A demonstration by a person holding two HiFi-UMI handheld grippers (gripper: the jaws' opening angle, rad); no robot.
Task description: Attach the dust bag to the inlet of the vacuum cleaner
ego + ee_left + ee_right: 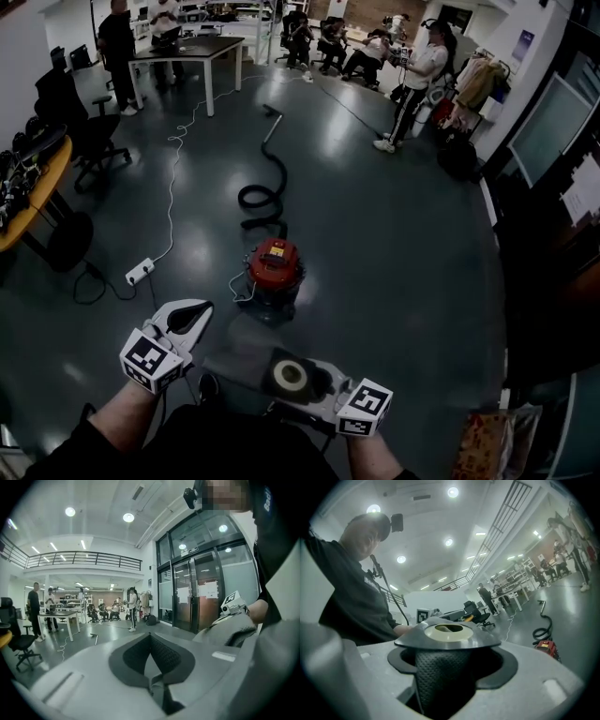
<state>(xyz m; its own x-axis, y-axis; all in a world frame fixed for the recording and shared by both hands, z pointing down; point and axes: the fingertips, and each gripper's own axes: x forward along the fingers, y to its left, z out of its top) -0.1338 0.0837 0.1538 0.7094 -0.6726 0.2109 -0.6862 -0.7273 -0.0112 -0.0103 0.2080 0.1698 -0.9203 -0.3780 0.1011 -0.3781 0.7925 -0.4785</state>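
Grey bag [274,373] is clamped at its collar in the right hand-held gripper [317,384], near the person; left hand-held gripper [187,319] is closed and empty; red vacuum [272,265] stands farther off on the floor [394,281]; bag still unattached, I judge; next, carry the collar to the inlet.

Head view dim, with a cold grey-blue cast. Glossy floor [394,234] carries pale smears of reflected light; the right side falls to near black. Both gripper views brighter, lit by round ceiling lamps [128,517] blown out to white discs with haloes. Heavy fisheye: balcony railing [84,557] bows, corners vignetted black. Left gripper [151,639] in near foreground soft, out of focus; far room sharper. Person [351,588] in right gripper view backlit, dark.
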